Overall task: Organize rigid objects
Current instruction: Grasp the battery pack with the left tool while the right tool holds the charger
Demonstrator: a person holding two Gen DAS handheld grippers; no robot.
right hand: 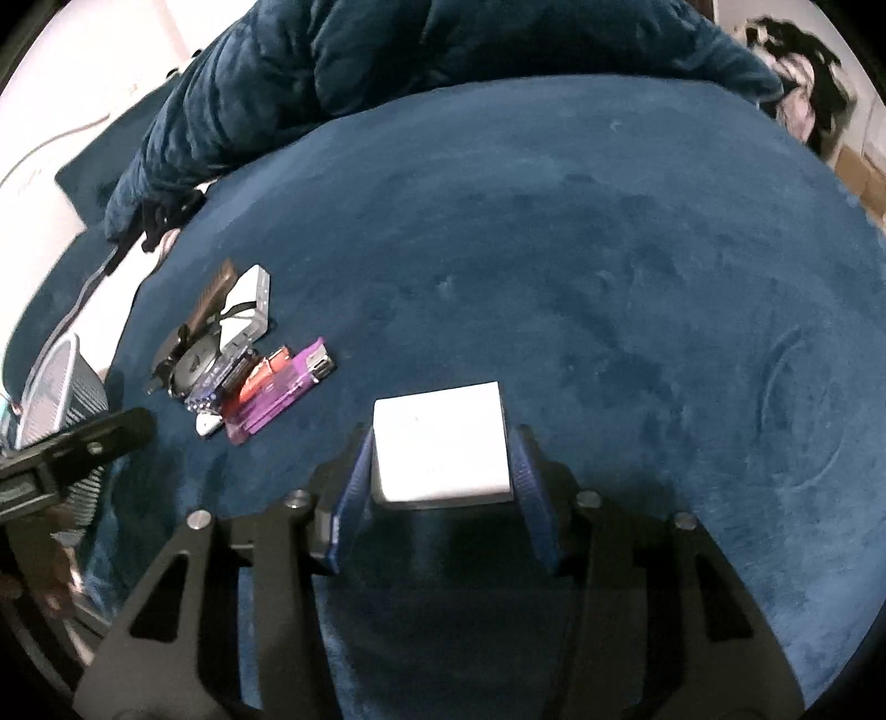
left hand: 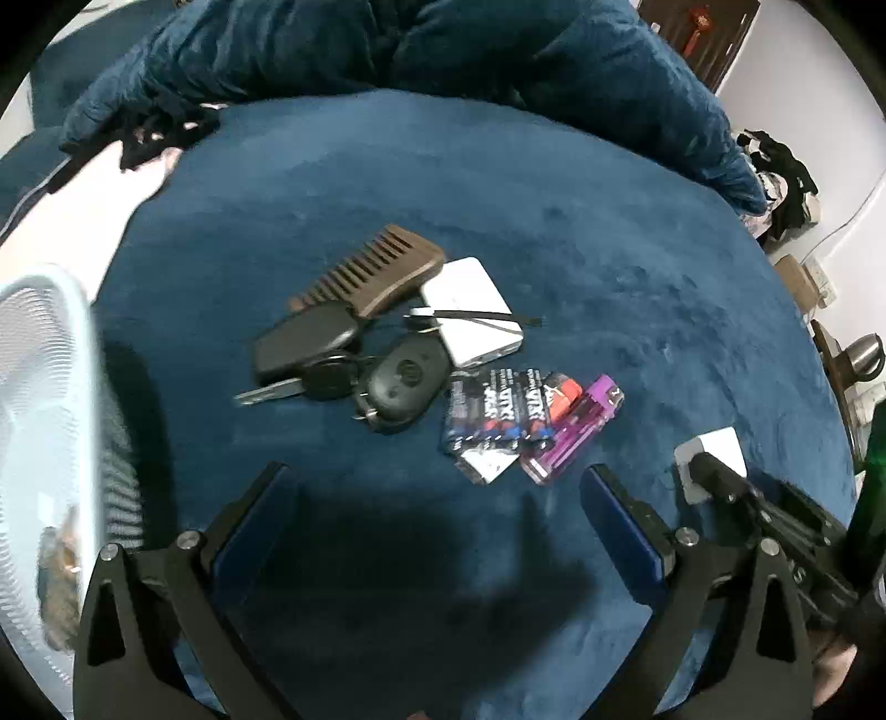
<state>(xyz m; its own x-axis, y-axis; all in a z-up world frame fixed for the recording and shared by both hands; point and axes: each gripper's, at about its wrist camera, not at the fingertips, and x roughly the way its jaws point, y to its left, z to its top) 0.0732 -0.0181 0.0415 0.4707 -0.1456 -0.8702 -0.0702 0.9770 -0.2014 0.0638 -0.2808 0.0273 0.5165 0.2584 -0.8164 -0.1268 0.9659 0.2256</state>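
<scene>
The right tongs are clamped on a white block, blue pads pressed to both its sides, down low on the blue blanket of the bed — this looks like the pick-up step for that piece. The left tongs stand wide apart with nothing between them, hovering just short of the main cluster.

And what a cluster: a brown comb, a black case, a car key, a dark fob, a white box with a thin black cable across it, a battery pack and a purple lighter, many touching or overlapping. A pale slatted basket sits at the left edge — likely the destination, though that is a guess.

Next, the right side probably needs a clean lift and a carry across toward the basket. The pile and the left tongs lie between; the bunched quilt behind stays clear.
</scene>
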